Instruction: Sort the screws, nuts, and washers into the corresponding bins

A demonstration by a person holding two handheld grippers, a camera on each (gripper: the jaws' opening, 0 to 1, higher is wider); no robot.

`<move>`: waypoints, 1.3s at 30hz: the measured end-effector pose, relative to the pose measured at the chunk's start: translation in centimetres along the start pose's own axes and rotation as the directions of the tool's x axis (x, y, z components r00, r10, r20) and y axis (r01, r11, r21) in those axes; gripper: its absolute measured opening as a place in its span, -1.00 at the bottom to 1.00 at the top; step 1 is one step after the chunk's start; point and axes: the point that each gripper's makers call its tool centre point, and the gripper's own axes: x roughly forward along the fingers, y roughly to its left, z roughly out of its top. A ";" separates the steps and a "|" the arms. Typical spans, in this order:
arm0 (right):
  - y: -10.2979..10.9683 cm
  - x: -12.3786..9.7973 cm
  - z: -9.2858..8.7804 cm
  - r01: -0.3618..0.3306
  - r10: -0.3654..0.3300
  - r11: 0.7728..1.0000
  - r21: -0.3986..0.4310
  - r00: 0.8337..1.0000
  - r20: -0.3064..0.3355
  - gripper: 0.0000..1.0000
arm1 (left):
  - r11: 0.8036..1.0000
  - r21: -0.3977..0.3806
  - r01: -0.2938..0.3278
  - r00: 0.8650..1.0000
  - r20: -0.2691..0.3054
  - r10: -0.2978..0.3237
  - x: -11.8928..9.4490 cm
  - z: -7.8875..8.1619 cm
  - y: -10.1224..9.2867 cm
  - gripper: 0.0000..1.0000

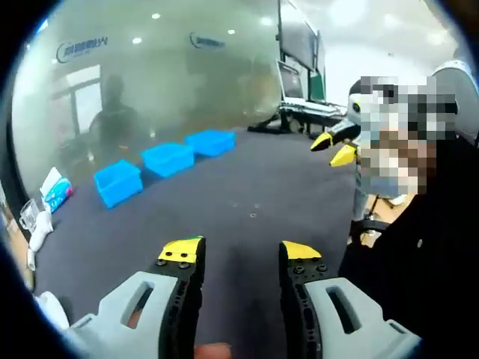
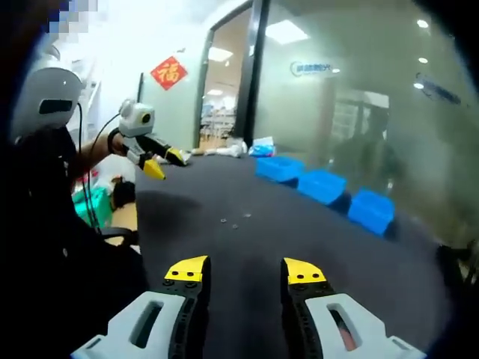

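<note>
Both the left gripper (image 1: 236, 254) and the right gripper (image 2: 243, 269) hover open and empty over a dark table (image 1: 224, 224). Tiny fasteners (image 2: 234, 222) lie mid-table; three blue bins (image 1: 165, 158) stand far. Likely hard, light, slippery: pinch across edges.

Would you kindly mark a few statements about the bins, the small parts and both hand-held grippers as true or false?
1. Three blue bins stand in a row on the dark table. True.
2. The left hand-held gripper grips a washer. False: its jaws are apart, empty.
3. Small parts lie loose on the table. True.
4. The right hand-held gripper is shut. False: it is open.
</note>
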 end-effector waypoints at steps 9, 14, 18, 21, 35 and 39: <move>0.6 4.6 0.5 -0.147 0.133 0.986 -0.083 0.979 -0.152 -0.38 | 0.999 -0.013 -0.044 0.999 0.012 0.044 -1.1 -0.6 0.9 -0.24; 1.4 7.3 1.0 -0.230 0.196 0.965 -0.127 0.953 -0.232 -0.42 | 0.996 -0.057 -0.074 0.997 0.031 0.075 -1.6 -1.3 1.6 -0.24; 2.2 9.3 1.0 -0.298 0.243 0.942 -0.155 0.924 -0.296 -0.43 | 0.993 -0.083 -0.080 0.996 0.037 0.083 -1.7 -1.8 1.7 -0.24; 2.5 10.5 0.8 -0.346 0.268 0.921 -0.179 0.896 -0.353 -0.43 | 0.993 -0.092 -0.075 0.996 0.042 0.079 -1.8 -1.9 1.4 -0.24; 2.7 14.3 0.1 -0.438 0.313 0.881 -0.180 0.823 -0.475 -0.54 | 0.989 -0.121 -0.087 0.993 0.065 0.095 -2.2 -2.1 1.6 -0.24; 2.9 14.3 0.0 -0.444 0.319 0.879 -0.173 0.817 -0.480 -0.56 | 0.988 -0.127 -0.091 0.993 0.065 0.100 -2.2 -2.2 1.7 -0.24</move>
